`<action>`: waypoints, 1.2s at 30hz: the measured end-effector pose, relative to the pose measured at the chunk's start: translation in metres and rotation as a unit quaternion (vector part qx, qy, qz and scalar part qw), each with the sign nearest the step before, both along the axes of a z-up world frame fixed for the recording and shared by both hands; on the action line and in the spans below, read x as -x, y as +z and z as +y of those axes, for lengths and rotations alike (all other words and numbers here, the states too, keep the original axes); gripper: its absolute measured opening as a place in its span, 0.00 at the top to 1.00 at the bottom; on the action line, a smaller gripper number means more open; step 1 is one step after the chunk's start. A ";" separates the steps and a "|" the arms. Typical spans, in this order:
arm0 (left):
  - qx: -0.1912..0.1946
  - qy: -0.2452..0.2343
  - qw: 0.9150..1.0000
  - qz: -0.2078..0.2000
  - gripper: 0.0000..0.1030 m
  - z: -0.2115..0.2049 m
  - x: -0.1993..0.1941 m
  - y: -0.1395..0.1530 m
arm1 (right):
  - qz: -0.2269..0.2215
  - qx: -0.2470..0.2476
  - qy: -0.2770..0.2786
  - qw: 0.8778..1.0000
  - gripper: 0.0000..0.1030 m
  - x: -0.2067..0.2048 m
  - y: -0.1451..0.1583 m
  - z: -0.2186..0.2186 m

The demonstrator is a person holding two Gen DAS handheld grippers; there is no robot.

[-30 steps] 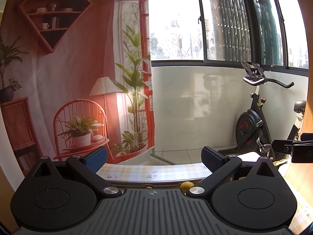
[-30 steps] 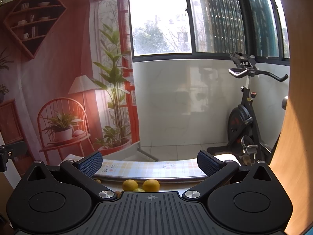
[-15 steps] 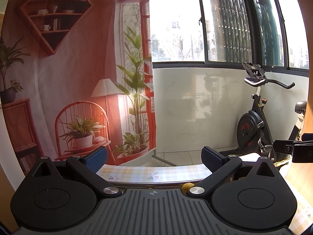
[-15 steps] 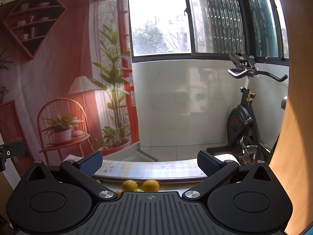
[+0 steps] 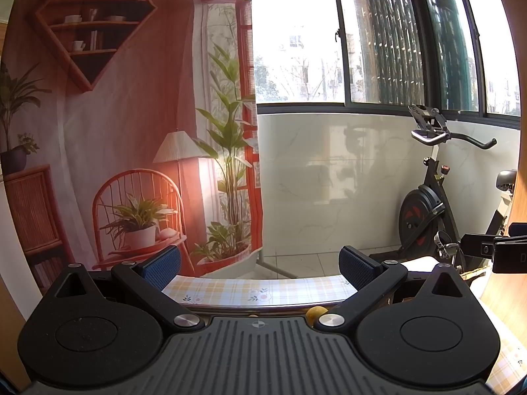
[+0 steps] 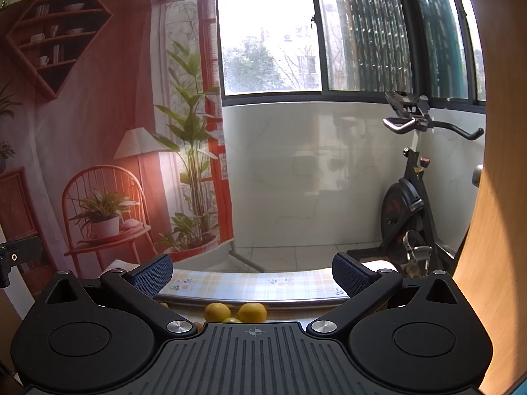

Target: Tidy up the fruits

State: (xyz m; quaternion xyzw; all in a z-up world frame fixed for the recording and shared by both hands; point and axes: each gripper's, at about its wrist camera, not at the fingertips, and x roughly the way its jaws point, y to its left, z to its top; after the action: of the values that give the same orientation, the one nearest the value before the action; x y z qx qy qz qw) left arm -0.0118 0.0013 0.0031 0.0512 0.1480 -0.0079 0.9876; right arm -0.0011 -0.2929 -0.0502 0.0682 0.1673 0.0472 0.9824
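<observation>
a: what is seen of the fruits from the right wrist view?

b: two yellow lemons [image 6: 234, 311] are seen side by side, low in the middle, just above the body of the right gripper [image 6: 252, 276]. their skin is smooth and bright yellow, and the right one looks a little more orange. only their upper halves are shown. a third yellow-green fruit [image 6: 231, 320] is partly hidden under them. they lie on the table [image 6: 250, 284], which is covered with a checked cloth with small flowers.

a: and from the left wrist view?

b: only one small yellow piece of fruit [image 5: 315, 312] is seen, beside the right finger of the left gripper [image 5: 260, 265]. its kind cannot be told.

a: how are the jaws held?

b: on both grippers the jaws are spread wide, and nothing is held between the blue pads [image 6: 152, 274].

a: what is found behind the table?

b: a printed backdrop [image 5: 125, 125] with a chair and plants is hung on the left, and an exercise bike [image 6: 410, 197] is placed by the window.
</observation>
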 end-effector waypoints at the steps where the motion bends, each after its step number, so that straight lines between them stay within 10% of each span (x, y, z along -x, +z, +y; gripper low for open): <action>1: 0.000 0.000 1.000 0.000 0.00 0.000 0.000 0.000 | -0.001 0.000 0.000 1.000 0.00 0.000 0.000 -0.001; 36: 0.034 0.011 0.999 0.012 0.00 0.027 -0.033 -0.023 | 0.040 -0.043 0.021 0.998 0.00 -0.033 -0.037 -0.010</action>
State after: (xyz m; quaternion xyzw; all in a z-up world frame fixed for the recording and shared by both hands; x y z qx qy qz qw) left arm 0.0207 0.0280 -0.0197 0.0162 0.1604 -0.0027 0.9869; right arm 0.0314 -0.3025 -0.0869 0.1083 0.2056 0.0721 0.9699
